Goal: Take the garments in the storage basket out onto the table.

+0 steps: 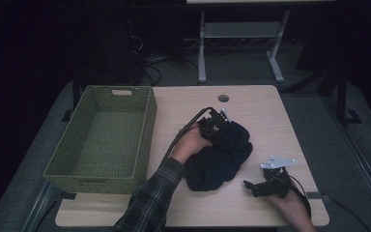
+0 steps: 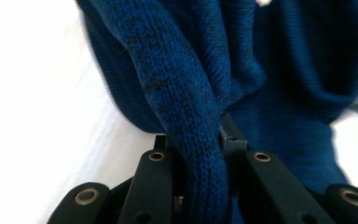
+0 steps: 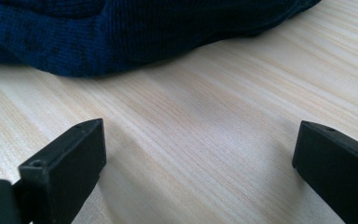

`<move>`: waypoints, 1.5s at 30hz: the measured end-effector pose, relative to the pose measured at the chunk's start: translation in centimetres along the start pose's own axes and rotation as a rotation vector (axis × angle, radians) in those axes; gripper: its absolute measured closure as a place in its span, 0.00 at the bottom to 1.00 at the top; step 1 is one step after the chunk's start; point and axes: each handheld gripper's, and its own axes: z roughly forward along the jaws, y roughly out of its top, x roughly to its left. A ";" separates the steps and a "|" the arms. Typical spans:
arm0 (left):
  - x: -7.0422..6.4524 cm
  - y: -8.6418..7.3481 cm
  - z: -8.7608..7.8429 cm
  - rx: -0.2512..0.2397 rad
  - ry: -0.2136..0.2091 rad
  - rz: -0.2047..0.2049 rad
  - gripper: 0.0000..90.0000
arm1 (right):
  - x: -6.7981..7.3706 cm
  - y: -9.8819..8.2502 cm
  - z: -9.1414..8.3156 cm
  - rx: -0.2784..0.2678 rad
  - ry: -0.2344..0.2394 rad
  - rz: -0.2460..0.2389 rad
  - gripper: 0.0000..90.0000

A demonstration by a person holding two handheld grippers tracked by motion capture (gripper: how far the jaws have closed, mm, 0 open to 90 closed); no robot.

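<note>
A dark blue knitted garment [image 1: 220, 157] lies bunched near the middle of the wooden table [image 1: 261, 108]. My left gripper [image 1: 216, 126] is at the garment's far left edge, shut on a fold of the knit [image 2: 196, 121] that runs down between its jaws. My right gripper [image 1: 257, 187] rests low over the table to the right of the garment, near the front edge, open with bare wood [image 3: 200, 135] between its jaws. The garment's edge [image 3: 121, 42] lies just beyond the right gripper, apart from it.
A green woven basket [image 1: 147, 128] stands on the left part of the table, nothing visible inside. A round cable hole [image 1: 223, 98] sits near the table's far edge. A desk frame [image 1: 241, 34] stands on the floor behind the table.
</note>
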 end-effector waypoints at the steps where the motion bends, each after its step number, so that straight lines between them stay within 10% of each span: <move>1: 0.1 0.0 0.3 0.004 0.007 0.002 0.88 | 0.0 0.0 0.0 0.000 -0.001 -0.003 0.03; 14: 2.0 -0.2 2.1 -0.018 0.022 -0.043 0.82 | 0.0 0.0 0.0 0.003 0.001 -0.001 0.03; 26: 0.7 -2.6 -2.7 -0.087 0.134 -0.037 0.39 | 0.0 0.0 0.0 -0.001 0.002 -0.001 0.03; 39: -1.7 -7.3 -7.5 -0.179 0.191 -0.068 0.42 | 0.0 0.0 0.0 0.002 0.001 -0.001 0.03; 45: -2.6 -9.5 -7.0 -0.134 0.117 -0.069 0.65 | 0.0 0.0 0.0 0.002 0.001 -0.001 0.03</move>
